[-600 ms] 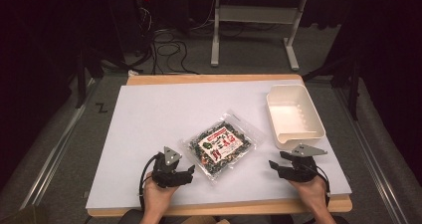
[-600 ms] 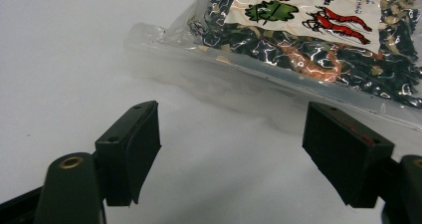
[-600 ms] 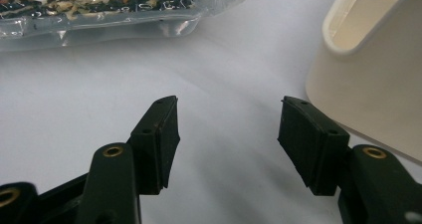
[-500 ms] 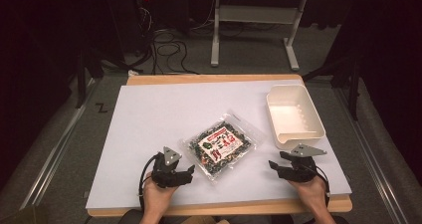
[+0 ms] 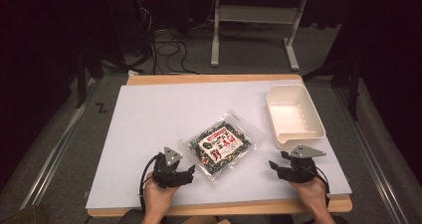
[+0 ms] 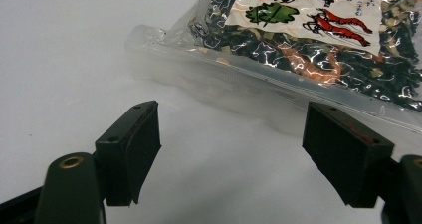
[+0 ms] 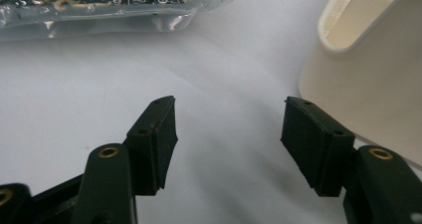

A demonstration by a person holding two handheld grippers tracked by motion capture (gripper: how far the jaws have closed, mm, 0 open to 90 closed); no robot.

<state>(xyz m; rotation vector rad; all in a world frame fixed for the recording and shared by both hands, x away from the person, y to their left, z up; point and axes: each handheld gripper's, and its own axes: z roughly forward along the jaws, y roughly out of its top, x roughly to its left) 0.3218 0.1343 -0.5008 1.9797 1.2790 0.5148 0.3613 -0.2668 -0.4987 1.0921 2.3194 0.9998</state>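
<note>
A clear packet of dark dried food with a red and white label (image 5: 221,148) lies flat in the middle of the white table sheet (image 5: 164,109). My left gripper (image 5: 190,170) rests on the sheet just off the packet's near left corner, open, nothing between its jaws; in the left gripper view (image 6: 231,134) the packet's sealed edge (image 6: 259,69) lies a short way ahead. My right gripper (image 5: 272,165) sits near the front right, open and empty; in the right gripper view (image 7: 226,119) the packet (image 7: 99,7) is ahead to the left and a cream tray (image 7: 368,74) stands close on the right.
The cream tray (image 5: 293,115) stands empty at the right side of the sheet, just beyond the right gripper. The wooden table edge (image 5: 219,206) runs along the front. Behind the table are a stand's legs (image 5: 254,35) and cables on the floor (image 5: 169,40).
</note>
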